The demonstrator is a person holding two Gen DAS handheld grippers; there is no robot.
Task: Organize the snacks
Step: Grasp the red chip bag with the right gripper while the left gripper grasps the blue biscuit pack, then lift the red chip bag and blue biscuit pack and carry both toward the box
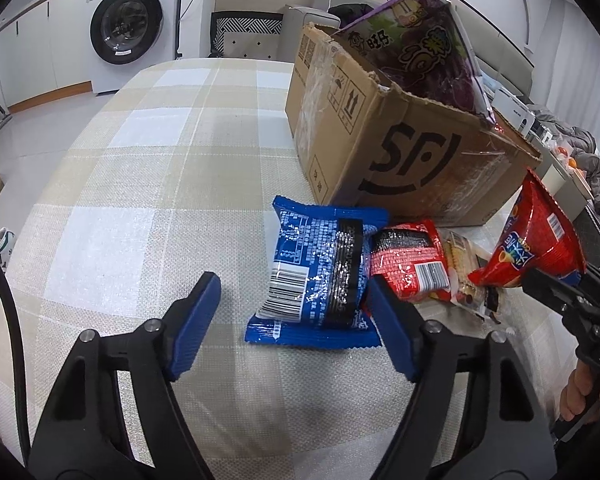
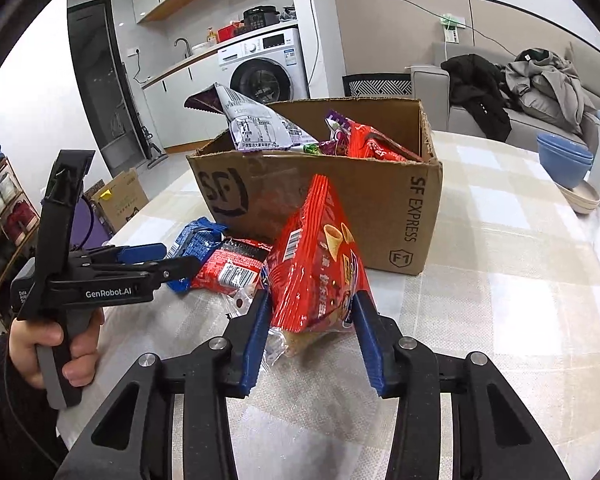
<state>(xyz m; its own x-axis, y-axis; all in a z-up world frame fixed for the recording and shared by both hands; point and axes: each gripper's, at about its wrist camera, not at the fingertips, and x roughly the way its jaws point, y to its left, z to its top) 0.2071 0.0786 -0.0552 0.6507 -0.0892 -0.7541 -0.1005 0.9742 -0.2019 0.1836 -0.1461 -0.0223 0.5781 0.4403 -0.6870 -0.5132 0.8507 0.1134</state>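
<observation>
Only the right wrist view shows the box's interior — purple and red packets inside the cardboard box (image 2: pixel 324 196), printed "SF EXPRESS". The right claw (image 2: pixel 312 320) is clamped on a glossy red cone-snack bag (image 2: pixel 316 264) above the counter (image 2: pixel 500 280). The left claw (image 1: pixel 294 316), marked "GenRobot.AI", gapes wide over a blue packet (image 1: pixel 320 272) lying barcode-up.
</observation>
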